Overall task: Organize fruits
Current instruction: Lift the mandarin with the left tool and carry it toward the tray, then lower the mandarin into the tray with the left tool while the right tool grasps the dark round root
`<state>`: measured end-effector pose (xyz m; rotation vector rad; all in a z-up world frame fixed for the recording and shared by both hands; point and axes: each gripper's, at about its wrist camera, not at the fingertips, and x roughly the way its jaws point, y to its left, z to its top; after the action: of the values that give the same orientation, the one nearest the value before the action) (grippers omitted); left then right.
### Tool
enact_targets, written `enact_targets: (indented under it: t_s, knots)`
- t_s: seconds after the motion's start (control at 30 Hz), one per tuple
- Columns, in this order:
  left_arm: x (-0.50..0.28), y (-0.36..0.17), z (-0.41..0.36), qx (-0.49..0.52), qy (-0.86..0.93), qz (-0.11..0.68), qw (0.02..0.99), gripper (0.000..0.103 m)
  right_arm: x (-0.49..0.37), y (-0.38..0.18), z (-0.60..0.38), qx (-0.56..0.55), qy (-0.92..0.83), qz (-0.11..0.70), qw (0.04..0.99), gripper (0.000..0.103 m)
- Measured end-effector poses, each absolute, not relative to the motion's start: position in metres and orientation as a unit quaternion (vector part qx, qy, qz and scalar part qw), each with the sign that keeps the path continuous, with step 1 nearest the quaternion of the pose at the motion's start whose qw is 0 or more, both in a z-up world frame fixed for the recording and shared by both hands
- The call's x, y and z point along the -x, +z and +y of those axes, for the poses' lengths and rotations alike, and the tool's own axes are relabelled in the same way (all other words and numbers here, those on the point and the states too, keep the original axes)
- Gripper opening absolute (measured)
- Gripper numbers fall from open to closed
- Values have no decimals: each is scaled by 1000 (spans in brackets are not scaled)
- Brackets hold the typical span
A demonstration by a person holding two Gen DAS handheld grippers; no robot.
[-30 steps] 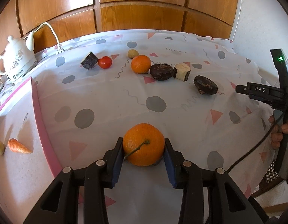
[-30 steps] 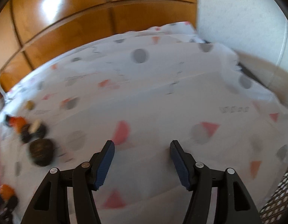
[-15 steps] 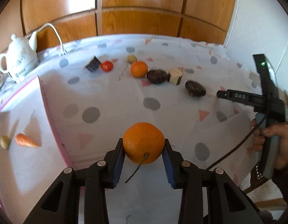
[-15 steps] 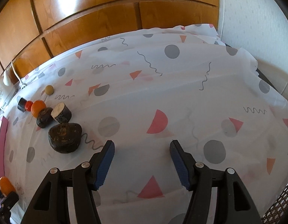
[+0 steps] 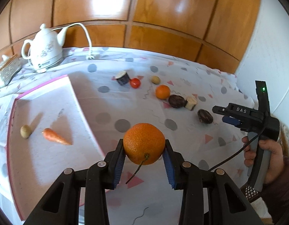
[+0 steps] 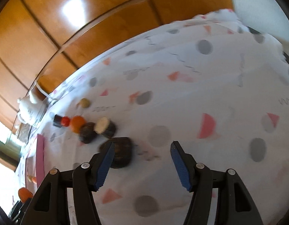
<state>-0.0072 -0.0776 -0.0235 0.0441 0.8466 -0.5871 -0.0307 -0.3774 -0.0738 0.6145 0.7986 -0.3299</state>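
My left gripper (image 5: 144, 156) is shut on a large orange (image 5: 144, 143) with a stem, lifted above the patterned cloth. A pink-edged white tray (image 5: 50, 161) at the left holds a carrot (image 5: 55, 136) and a small potato (image 5: 25, 131). Further back lie a smaller orange (image 5: 162, 91), a tomato (image 5: 135, 83), a dark round fruit (image 5: 176, 101) and another dark fruit (image 5: 205, 116). My right gripper (image 6: 142, 161) stands open over the cloth, with that nearer dark fruit (image 6: 122, 154) behind its left finger. In the left wrist view the right gripper (image 5: 228, 115) is seen at the right in a hand.
A white teapot (image 5: 44, 51) with a cord stands at the back left beside a stack of dishes (image 5: 7, 71). A cut dark-skinned piece (image 5: 123, 77), a pale cut piece (image 5: 191, 103) and a small round potato (image 5: 155, 79) lie among the fruits. Wooden panels rise behind the table.
The left gripper has lifted the large orange off the cloth and swung toward the tray. The right gripper has swung left, bringing the dark fruit close to its left finger.
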Motion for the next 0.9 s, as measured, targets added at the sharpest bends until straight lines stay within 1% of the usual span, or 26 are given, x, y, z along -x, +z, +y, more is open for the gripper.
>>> enact_targets:
  t_s: [0.27, 0.33, 0.37, 0.4, 0.53, 0.67, 0.9]
  knots:
    - [0, -15, -49, 11, -247, 403, 881, 39, -4, -84, -343, -222, -130, 431, 865, 64]
    - [-3, -13, -41, 17, -234, 403, 885, 39, -8, -86, -335, -189, -137, 437, 869, 63]
    - [-4, -13, -38, 20, -229, 403, 886, 39, -10, -89, -334, -176, -141, 439, 870, 54]
    - [-6, -13, -34, 22, -219, 406, 887, 39, -10, -89, -331, -160, -149, 440, 871, 50]
    - [-11, -18, -22, 30, -191, 417, 888, 39, -5, -92, -327, -131, -147, 430, 881, 50]
    - [-15, -24, -14, 35, -170, 428, 887, 39, 2, -95, -322, -95, -150, 419, 890, 47]
    - [-20, -25, 0, 41, -143, 430, 891, 39, 7, -97, -322, -96, -151, 400, 899, 47]
